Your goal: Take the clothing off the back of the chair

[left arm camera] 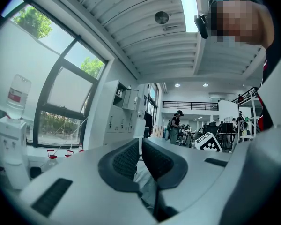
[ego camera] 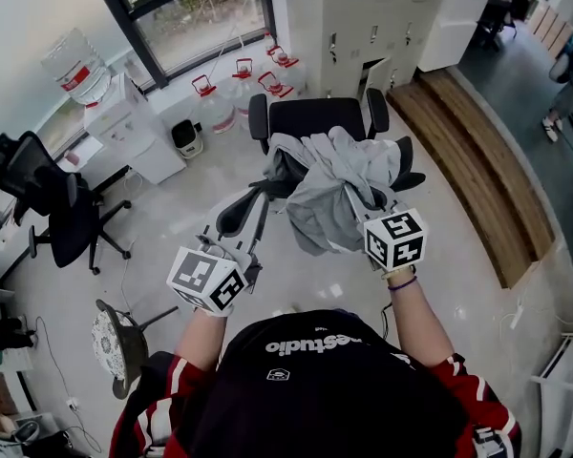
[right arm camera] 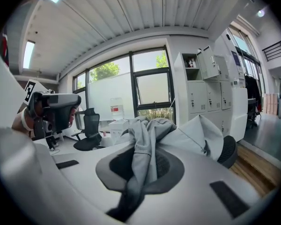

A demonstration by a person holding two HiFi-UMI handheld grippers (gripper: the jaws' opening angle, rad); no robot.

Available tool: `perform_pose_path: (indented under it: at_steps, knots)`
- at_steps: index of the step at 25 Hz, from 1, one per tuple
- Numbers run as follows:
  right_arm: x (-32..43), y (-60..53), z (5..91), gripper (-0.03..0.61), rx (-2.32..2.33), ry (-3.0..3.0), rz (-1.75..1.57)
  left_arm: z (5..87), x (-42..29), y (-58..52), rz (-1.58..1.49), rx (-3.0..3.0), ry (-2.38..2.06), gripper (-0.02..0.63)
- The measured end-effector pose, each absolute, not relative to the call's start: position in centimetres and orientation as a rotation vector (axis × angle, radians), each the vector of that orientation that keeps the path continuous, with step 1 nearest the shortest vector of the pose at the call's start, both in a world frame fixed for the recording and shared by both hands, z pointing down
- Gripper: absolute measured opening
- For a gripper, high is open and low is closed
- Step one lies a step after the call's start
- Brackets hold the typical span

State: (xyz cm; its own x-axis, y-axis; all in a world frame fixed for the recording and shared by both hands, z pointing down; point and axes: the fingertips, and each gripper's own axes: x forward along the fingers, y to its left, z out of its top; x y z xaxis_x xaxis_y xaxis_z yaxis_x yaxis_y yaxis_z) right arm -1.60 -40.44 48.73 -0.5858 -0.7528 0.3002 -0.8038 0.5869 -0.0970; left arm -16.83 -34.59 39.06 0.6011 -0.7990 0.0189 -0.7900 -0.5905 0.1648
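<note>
A grey piece of clothing (ego camera: 329, 184) lies bunched over the back of a black office chair (ego camera: 315, 117) in front of me. My right gripper (ego camera: 355, 203) is shut on a thick fold of it; in the right gripper view the cloth (right arm camera: 145, 149) bulges out between the pads. My left gripper (ego camera: 263, 203) sits at the garment's left edge by the chair's headrest. In the left gripper view its jaws (left arm camera: 140, 158) stand almost together with a thin strip of grey cloth (left arm camera: 143, 184) pinched low between them.
A second black office chair (ego camera: 62, 213) stands at the left. A water dispenser (ego camera: 124, 122) and several water bottles (ego camera: 239, 89) line the window wall. White lockers (ego camera: 363, 17) are behind the chair, a wooden platform (ego camera: 477, 160) at the right, a small stool (ego camera: 115, 342) near my left.
</note>
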Motion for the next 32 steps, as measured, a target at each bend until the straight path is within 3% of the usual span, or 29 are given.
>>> perform_pose_path:
  at_steps: [32]
  knots:
    - [3.2, -28.5, 43.8, 0.038, 1.757, -2.489, 0.293, 38.9, -13.4, -30.8, -0.109, 2.826, -0.91, 0.037]
